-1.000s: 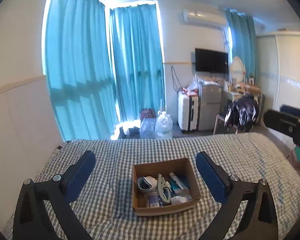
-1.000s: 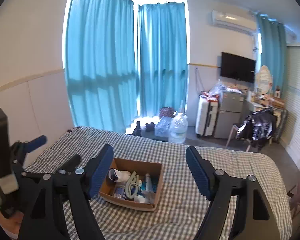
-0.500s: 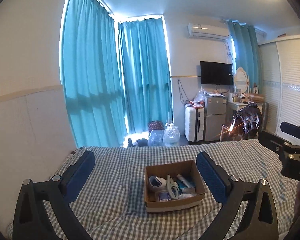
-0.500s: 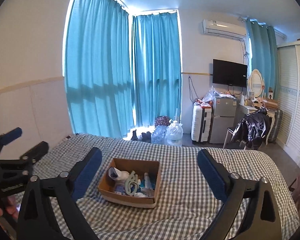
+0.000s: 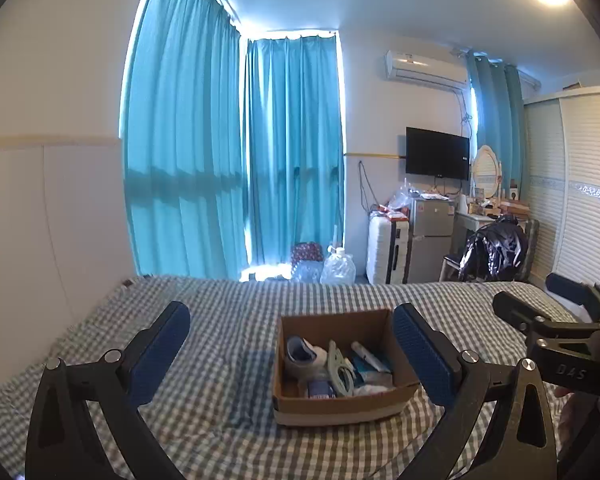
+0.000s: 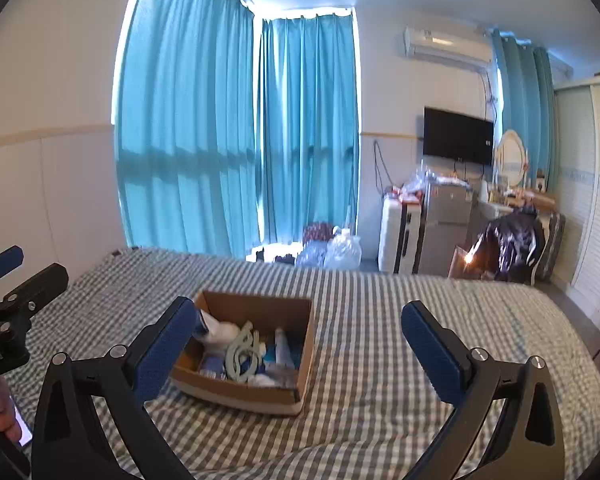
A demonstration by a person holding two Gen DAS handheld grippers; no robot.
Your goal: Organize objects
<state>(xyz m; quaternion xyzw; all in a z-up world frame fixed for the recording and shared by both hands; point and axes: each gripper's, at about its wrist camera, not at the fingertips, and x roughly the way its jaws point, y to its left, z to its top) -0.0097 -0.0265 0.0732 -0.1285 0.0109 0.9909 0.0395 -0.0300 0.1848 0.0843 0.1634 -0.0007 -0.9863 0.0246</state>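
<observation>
I am holding the left gripper (image 5: 292,344) and the right gripper (image 6: 300,340) with jaws spread wide, both empty, above the checked bedspread (image 5: 220,360). The cardboard box (image 5: 340,404) is sitting on it (small items are lying inside). Beyond are hanging teal curtains (image 5: 236,152); a television (image 5: 437,158) and air conditioner (image 5: 426,69) are occupying the far wall.

Matt cardboard box (image 5: 340,404), checked cloth bedspread (image 5: 228,320)
</observation>
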